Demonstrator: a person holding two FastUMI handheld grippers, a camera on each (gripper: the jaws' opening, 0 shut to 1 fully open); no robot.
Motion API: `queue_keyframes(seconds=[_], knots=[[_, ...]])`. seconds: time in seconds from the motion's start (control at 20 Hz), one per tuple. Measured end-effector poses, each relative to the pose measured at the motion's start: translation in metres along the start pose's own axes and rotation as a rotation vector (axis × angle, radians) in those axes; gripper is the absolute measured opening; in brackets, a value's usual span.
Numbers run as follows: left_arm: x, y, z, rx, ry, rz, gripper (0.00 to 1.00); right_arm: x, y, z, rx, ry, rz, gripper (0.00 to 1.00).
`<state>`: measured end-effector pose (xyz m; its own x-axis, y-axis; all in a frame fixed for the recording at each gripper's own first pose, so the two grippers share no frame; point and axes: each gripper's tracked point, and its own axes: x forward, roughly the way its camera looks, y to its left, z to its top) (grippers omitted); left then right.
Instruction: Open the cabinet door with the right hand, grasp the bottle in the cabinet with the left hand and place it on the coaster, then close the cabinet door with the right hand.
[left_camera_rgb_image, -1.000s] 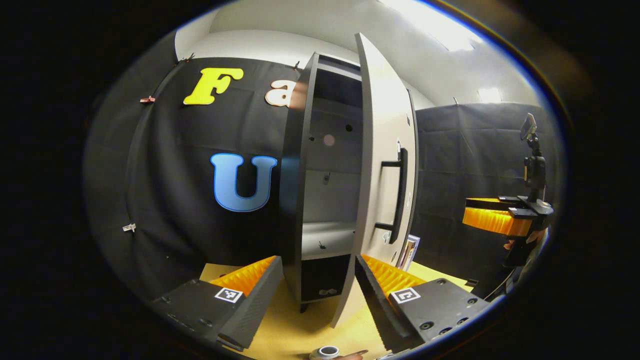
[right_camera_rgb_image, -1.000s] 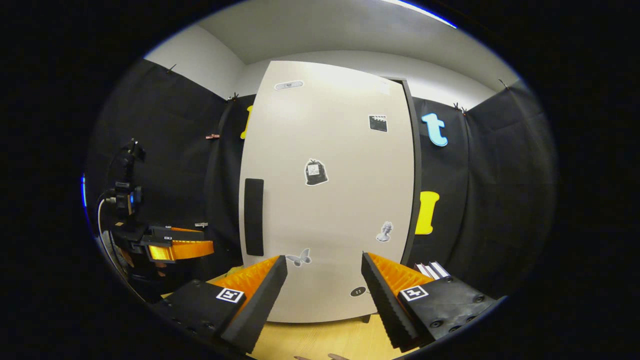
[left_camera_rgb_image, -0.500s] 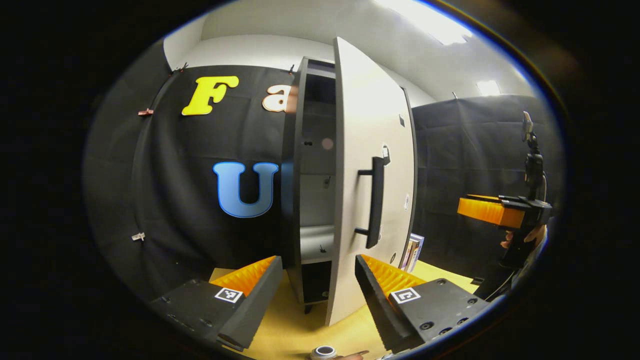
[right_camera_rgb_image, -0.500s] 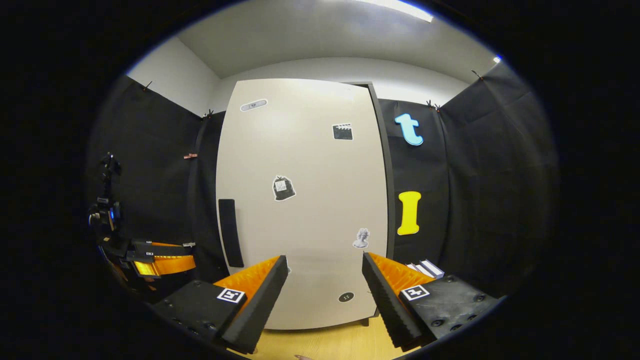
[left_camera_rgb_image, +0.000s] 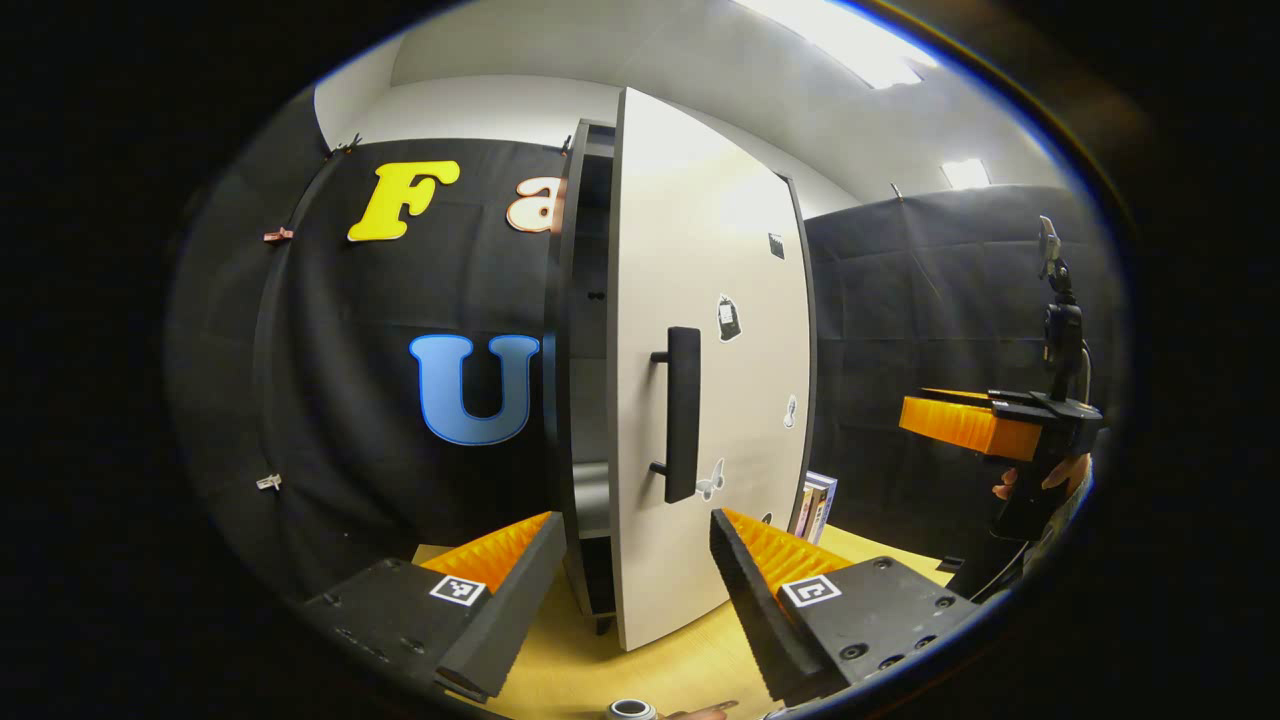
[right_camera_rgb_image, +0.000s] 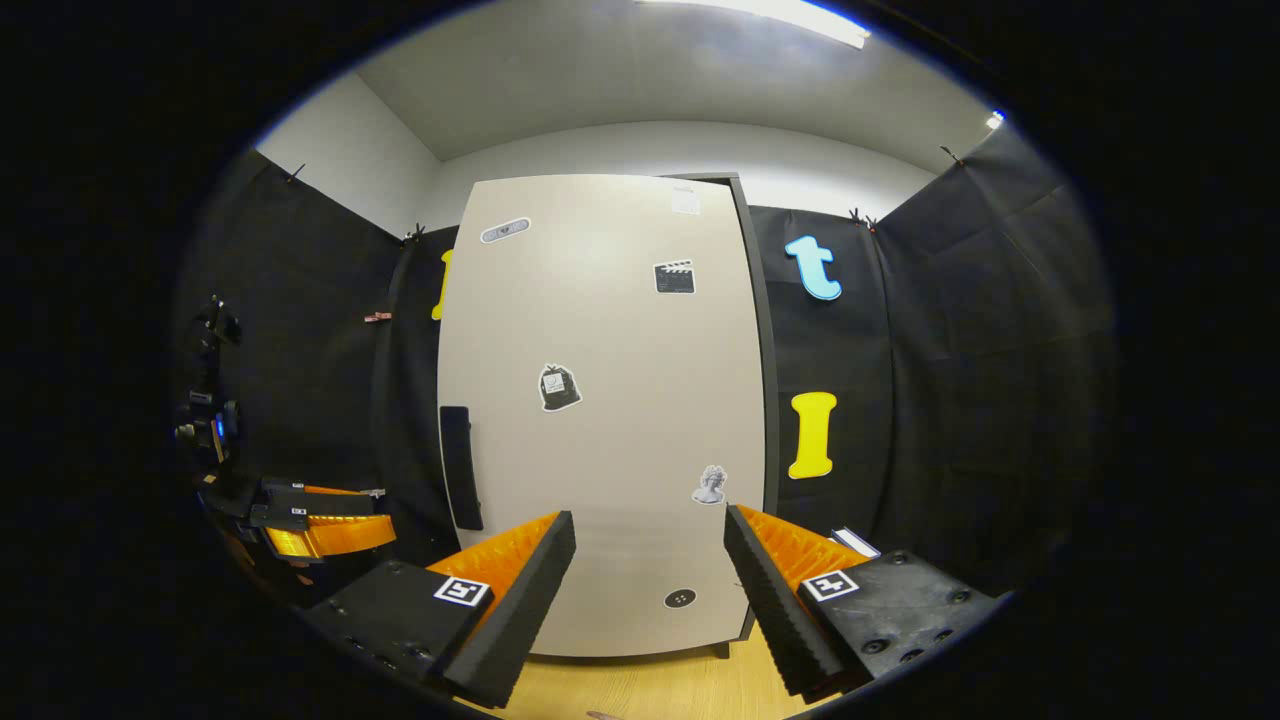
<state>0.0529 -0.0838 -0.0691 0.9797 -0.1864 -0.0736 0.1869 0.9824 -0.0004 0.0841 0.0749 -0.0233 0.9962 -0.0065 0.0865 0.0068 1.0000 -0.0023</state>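
Observation:
The tall cabinet (left_camera_rgb_image: 570, 300) stands on the wooden table, its pale door (left_camera_rgb_image: 710, 380) almost shut with a narrow gap left at the handle side. The black bar handle (left_camera_rgb_image: 683, 415) faces me. My left gripper (left_camera_rgb_image: 635, 590) is open and holds nothing, a little short of the door. A round silver-rimmed bottle top (left_camera_rgb_image: 630, 710) peeks in at the bottom edge, below the fingers; what it stands on is hidden. My right gripper (right_camera_rgb_image: 650, 590) is open, facing the door (right_camera_rgb_image: 610, 400) without touching it, with the handle (right_camera_rgb_image: 460, 465) off to its left.
A hand (left_camera_rgb_image: 1040, 480) holds the right gripper (left_camera_rgb_image: 960, 425) far off to the right. The left gripper (right_camera_rgb_image: 320, 520) shows low at the left. A few books (left_camera_rgb_image: 818, 505) lean beside the cabinet. The yellow wooden tabletop (left_camera_rgb_image: 680, 670) runs in front.
The door has swung from wide open to nearly shut, hiding the shelves inside. The right gripper has drawn back a little from the door. Both grippers stay open.

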Motion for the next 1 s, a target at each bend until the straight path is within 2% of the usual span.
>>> queue_keyframes(seconds=[0.05, 0.15, 0.2, 0.45, 1.0], knots=[[0.001, -0.001, 0.000, -0.003, 0.000, -0.002, 0.87, -0.001, 0.000, 0.000, 0.001, -0.001, 0.004, 0.97], [0.003, -0.003, 0.001, -0.004, -0.005, -0.007, 0.87, -0.002, 0.001, 0.000, 0.008, 0.002, 0.017, 0.97], [0.004, -0.004, 0.001, -0.004, -0.007, -0.010, 0.92, -0.003, 0.002, 0.000, 0.010, 0.003, 0.025, 0.97], [0.010, -0.009, 0.000, 0.001, -0.005, -0.024, 0.92, -0.003, 0.002, 0.001, 0.014, -0.002, 0.046, 0.98], [0.011, -0.009, 0.000, 0.008, 0.000, -0.023, 0.92, -0.001, 0.000, 0.001, 0.016, -0.005, 0.037, 0.97]])
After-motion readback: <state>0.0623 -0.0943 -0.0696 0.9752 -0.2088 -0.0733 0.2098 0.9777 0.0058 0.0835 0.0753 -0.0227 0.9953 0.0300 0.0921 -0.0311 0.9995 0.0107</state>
